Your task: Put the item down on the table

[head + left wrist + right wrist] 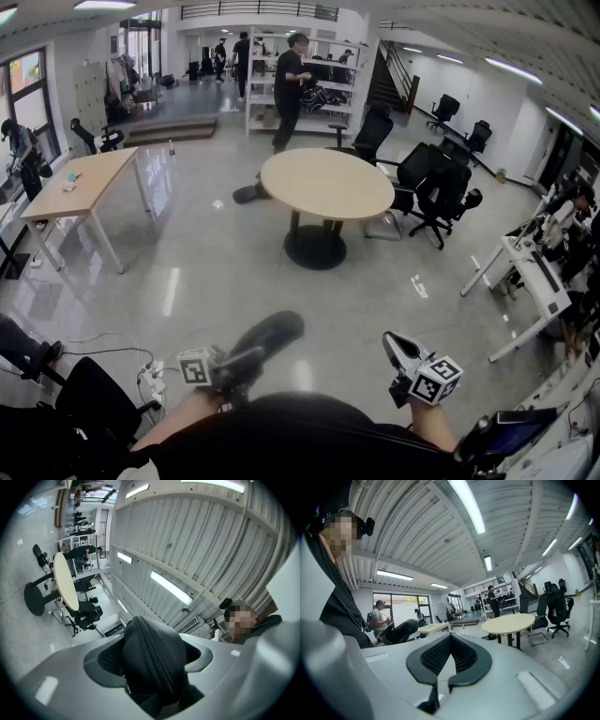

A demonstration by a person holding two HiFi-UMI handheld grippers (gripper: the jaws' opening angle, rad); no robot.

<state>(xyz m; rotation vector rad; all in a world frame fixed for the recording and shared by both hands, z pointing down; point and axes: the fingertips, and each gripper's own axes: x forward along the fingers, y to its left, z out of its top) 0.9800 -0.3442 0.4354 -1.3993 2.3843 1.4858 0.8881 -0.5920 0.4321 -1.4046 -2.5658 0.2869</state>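
The pouch [270, 336] clamped in the left claw [150, 658] looked like soft, matt black cloth, with a finely toothed zip [158, 660] along its ridge. Both claws had smooth grey plastic shells with a faint sheen; the pads [433, 657] of the right claw [450, 651] were matt black with a rough, dimpled grain. Below the claws the floor [206, 272] was polished and glossy, mirroring the light. Ahead of them the round table [328, 183] had a smooth, pale, wood-like matt top
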